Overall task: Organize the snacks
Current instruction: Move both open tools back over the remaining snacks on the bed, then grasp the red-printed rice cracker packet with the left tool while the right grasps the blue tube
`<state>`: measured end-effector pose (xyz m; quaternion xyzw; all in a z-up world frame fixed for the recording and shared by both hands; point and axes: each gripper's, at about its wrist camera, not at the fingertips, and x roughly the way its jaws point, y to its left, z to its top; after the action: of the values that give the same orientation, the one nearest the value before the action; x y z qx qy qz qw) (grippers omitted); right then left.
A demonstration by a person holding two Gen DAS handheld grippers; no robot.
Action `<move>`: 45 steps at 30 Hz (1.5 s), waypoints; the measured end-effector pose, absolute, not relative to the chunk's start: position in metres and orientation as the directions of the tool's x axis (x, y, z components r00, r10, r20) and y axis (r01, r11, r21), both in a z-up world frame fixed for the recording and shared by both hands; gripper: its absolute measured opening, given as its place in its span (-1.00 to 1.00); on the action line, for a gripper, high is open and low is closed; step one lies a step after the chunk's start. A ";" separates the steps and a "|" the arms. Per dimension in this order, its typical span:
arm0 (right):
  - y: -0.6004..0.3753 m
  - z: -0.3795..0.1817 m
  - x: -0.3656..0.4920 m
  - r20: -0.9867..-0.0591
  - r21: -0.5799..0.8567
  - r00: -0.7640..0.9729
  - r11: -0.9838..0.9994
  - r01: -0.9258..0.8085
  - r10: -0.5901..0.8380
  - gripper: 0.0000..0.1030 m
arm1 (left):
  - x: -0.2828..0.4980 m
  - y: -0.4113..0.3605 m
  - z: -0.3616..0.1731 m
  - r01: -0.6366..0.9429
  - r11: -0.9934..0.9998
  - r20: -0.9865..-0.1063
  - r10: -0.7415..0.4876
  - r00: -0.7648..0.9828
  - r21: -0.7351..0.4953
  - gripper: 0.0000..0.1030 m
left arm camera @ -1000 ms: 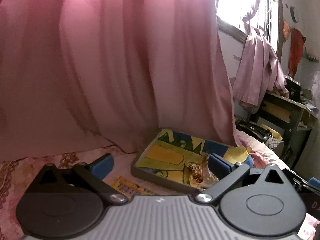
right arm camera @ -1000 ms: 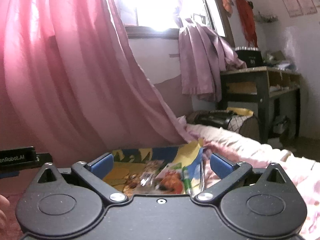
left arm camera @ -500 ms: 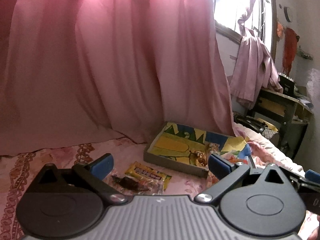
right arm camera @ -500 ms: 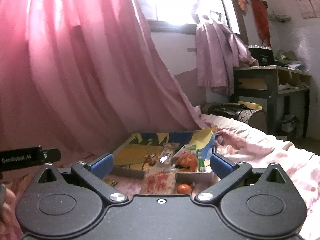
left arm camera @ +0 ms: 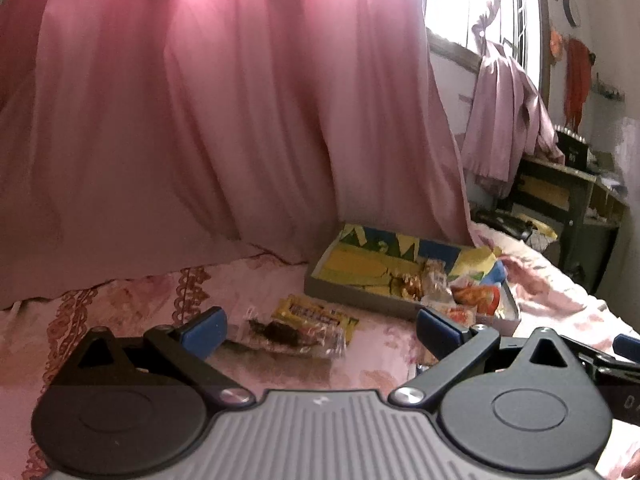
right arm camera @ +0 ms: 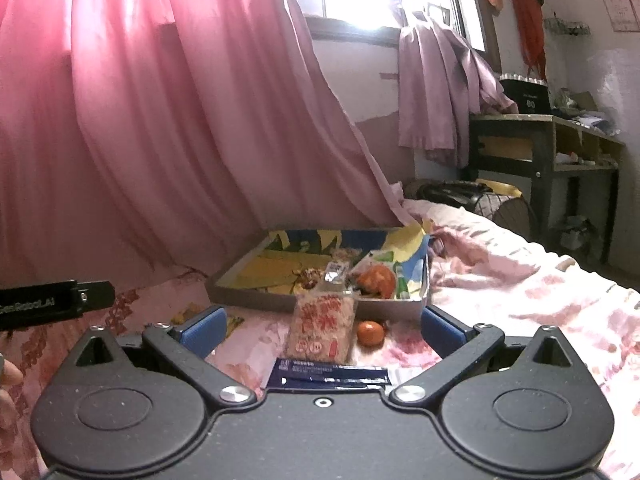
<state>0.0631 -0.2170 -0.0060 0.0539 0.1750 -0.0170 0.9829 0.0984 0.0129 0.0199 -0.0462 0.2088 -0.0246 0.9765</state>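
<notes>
A shallow box [left arm camera: 352,294] [right arm camera: 248,292] with a yellow and blue lining lies on the pink bedspread and holds several snack packets at its right end. In front of it in the left wrist view lie a yellow packet [left arm camera: 316,314] and a clear wrapper with a dark snack [left arm camera: 280,332]. My left gripper [left arm camera: 320,332] hangs open just short of them, holding nothing. In the right wrist view a red-printed clear packet [right arm camera: 322,328], a small orange fruit [right arm camera: 370,333] and a dark blue packet [right arm camera: 328,376] lie between the fingers of my open right gripper [right arm camera: 322,326].
A pink curtain [left arm camera: 200,120] hangs down onto the bed behind the box. A dark desk [right arm camera: 548,152] with clutter stands at the right past the bed's end. The other gripper's body [right arm camera: 52,304] shows at the left edge.
Both grippers have pulled back and tilted down from the box. The loose snacks on the bedspread in front of it have come into view. Both stay open.
</notes>
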 end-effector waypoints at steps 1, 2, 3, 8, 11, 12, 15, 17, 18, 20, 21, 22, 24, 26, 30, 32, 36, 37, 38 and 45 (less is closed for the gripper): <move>-0.217 -0.007 0.062 -0.352 0.098 0.936 0.994 0.054 -0.016 0.99 | 0.098 0.013 0.019 0.032 0.995 -0.415 -0.070 0.907 -0.096 0.99; -0.217 -0.008 0.063 -0.360 0.095 0.933 0.994 0.055 -0.017 0.99 | 0.097 0.013 0.018 0.036 0.995 -0.427 -0.073 0.901 -0.094 0.99; -0.216 -0.010 0.063 -0.370 0.091 0.929 0.994 0.057 -0.019 0.99 | 0.097 0.013 0.017 0.038 0.995 -0.440 -0.076 0.895 -0.094 0.99; -0.213 -0.015 0.064 -0.410 0.080 0.912 0.995 0.062 -0.023 0.99 | 0.099 0.014 0.011 0.022 0.996 -0.485 -0.059 0.873 -0.082 0.99; -0.212 -0.020 0.067 -0.442 0.074 0.897 0.995 0.061 -0.022 0.99 | 0.100 0.014 0.009 0.012 0.998 -0.511 -0.041 0.858 -0.061 0.99; -0.211 -0.021 0.068 -0.453 0.068 0.891 0.996 0.061 -0.024 0.99 | 0.101 0.013 0.008 0.009 0.999 -0.520 -0.036 0.854 -0.054 0.99; -0.208 -0.026 0.071 -0.482 0.059 0.876 0.996 0.063 -0.027 0.99 | 0.103 0.013 0.006 0.007 0.999 -0.544 -0.028 0.838 -0.041 0.99; -0.208 -0.028 0.073 -0.496 0.056 0.868 0.996 0.063 -0.027 0.99 | 0.105 0.012 0.004 0.008 0.999 -0.562 -0.029 0.827 -0.039 0.99; -0.207 -0.029 0.074 -0.502 0.054 0.865 0.997 0.063 -0.028 0.99 | 0.106 0.012 0.003 0.010 0.999 -0.570 -0.030 0.821 -0.039 0.99; -0.208 -0.030 0.076 -0.513 0.052 0.858 0.996 0.066 -0.030 0.99 | 0.108 0.012 0.002 0.014 0.999 -0.585 -0.034 0.810 -0.039 0.99; -0.208 -0.031 0.077 -0.519 0.053 0.854 0.996 0.070 -0.032 0.99 | 0.109 0.012 0.001 0.015 0.999 -0.591 -0.036 0.806 -0.040 0.99; -0.209 -0.032 0.079 -0.527 0.054 0.849 0.996 0.075 -0.036 0.99 | 0.110 0.012 0.000 0.015 0.999 -0.597 -0.036 0.801 -0.040 0.99; -0.210 -0.034 0.081 -0.540 0.055 0.841 0.995 0.085 -0.042 0.99 | 0.113 0.011 -0.002 0.013 0.999 -0.613 -0.033 0.789 -0.037 0.99; -0.211 -0.036 0.084 -0.550 0.054 0.834 0.994 0.091 -0.046 0.99 | 0.116 0.012 -0.004 0.012 0.999 -0.630 -0.034 0.776 -0.040 0.99; -0.211 -0.039 0.088 -0.573 0.054 0.818 0.995 0.089 -0.042 0.99 | 0.123 0.013 -0.008 0.008 0.998 -0.658 -0.045 0.752 -0.058 0.99; -0.212 -0.041 0.091 -0.591 0.058 0.806 0.995 0.082 -0.032 0.99 | 0.126 0.013 -0.010 0.005 0.998 -0.667 -0.046 0.743 -0.064 0.99; -0.212 -0.043 0.098 -0.627 0.071 0.779 0.996 0.055 0.002 0.99 | 0.133 0.015 -0.013 -0.001 0.998 -0.679 -0.047 0.733 -0.070 0.99; -0.212 -0.043 0.100 -0.631 0.068 0.775 0.997 0.045 0.008 0.99 | 0.135 0.016 -0.014 -0.002 0.997 -0.682 -0.048 0.730 -0.073 0.99; -0.211 -0.042 0.102 -0.635 0.063 0.773 0.998 0.030 0.016 0.99 | 0.137 0.016 -0.014 -0.001 0.997 -0.685 -0.051 0.727 -0.076 0.99; -0.202 -0.031 0.114 -0.607 -0.053 0.793 0.993 -0.110 0.055 0.99 | 0.155 0.008 -0.019 0.039 0.996 -0.689 -0.081 0.720 -0.076 0.99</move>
<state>0.1138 -0.2019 -0.0314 -0.0426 0.3188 0.0436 0.9459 0.1551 0.0082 -0.0195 -0.0278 0.3727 -0.0323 0.9270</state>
